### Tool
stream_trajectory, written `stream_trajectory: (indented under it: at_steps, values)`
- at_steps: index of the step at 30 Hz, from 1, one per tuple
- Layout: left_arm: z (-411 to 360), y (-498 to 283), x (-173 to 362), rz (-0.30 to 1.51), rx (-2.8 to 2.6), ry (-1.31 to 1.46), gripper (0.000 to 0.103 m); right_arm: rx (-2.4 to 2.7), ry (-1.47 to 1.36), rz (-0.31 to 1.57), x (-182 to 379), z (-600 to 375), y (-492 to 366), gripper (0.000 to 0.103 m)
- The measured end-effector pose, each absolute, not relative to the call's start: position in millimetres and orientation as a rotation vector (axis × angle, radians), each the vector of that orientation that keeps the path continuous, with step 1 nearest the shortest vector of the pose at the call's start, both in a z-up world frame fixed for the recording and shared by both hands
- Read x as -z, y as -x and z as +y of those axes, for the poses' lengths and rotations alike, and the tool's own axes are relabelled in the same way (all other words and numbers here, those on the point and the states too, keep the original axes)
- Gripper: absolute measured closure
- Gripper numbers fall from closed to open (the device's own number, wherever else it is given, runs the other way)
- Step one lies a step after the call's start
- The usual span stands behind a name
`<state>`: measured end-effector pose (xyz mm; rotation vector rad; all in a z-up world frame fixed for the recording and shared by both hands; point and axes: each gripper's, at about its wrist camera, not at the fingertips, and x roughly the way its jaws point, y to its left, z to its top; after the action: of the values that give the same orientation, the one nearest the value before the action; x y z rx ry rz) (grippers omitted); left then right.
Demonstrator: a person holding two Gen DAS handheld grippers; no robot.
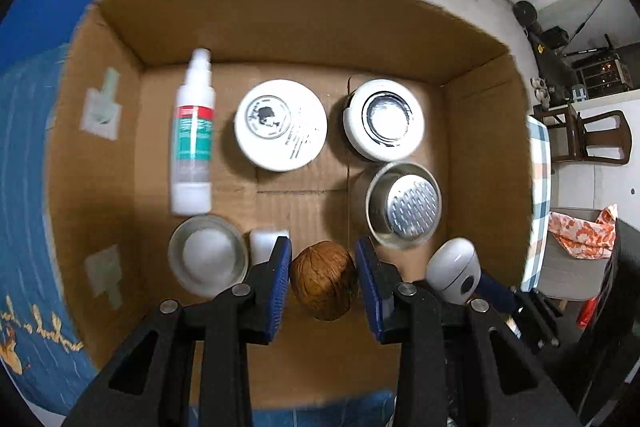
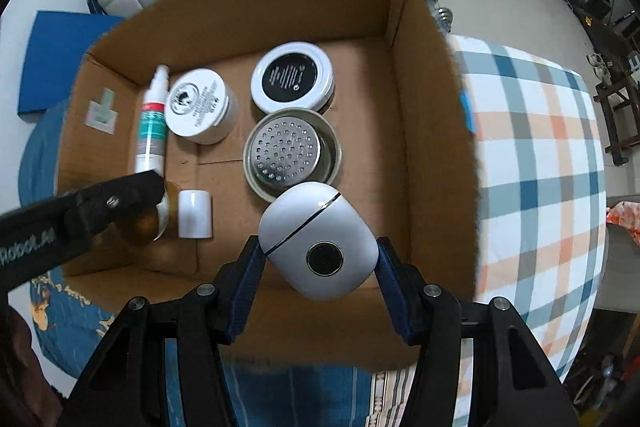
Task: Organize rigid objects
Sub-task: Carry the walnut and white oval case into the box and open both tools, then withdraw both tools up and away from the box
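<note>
Directly between the blue pads of the left gripper, a brown walnut is clamped above the near floor of an open cardboard box. Just right of it, the right gripper pinches a white rounded case with a dark round button, held over the box's near right part. Ahead of the right gripper's load sits a perforated metal cup, and beyond that a white tin with a black label. Ahead and left of the walnut stands a white jar with a printed lid; further left a white spray bottle lies on its side along the box floor. Close to the left gripper's left pad are a small white cylinder and a clear glass dish. Outside the box, beyond its right wall, checked cloth covers the surface under the box; blue fabric shows to the left.
</note>
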<state>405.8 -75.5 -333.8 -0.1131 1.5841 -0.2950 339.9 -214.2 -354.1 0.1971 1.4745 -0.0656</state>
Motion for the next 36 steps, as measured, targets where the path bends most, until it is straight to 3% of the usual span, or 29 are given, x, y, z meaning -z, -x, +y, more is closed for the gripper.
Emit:
stream_trajectory:
  at_steps: [12,20,26,33,36]
  values:
    - [-87.8,-425.4,382.6,1.698,0.289,0.01,0.073,0.071,-0.169,1.655,405.4,-204.8,-359.3,0.046]
    - [-92.5,-423.1,386.1,1.715,0.288,-0.021,0.072,0.09,-0.178,1.68,415.4,-210.5,-365.3,0.046]
    - [-100.7,-423.4,366.0,1.674,0.252,-0.068,0.056,0.095,-0.16,1.665,403.4,-217.1,-370.7,0.046]
    - [-98.8,-407.3,319.7,1.551,0.233,-0.102,0.04,0.089,-0.115,1.592,365.8,-210.9,-375.7,0.036]
    - [-92.9,-399.5,295.5,1.483,0.21,-0.113,0.025,0.08,-0.101,1.561,348.5,-208.0,-373.2,0.033]
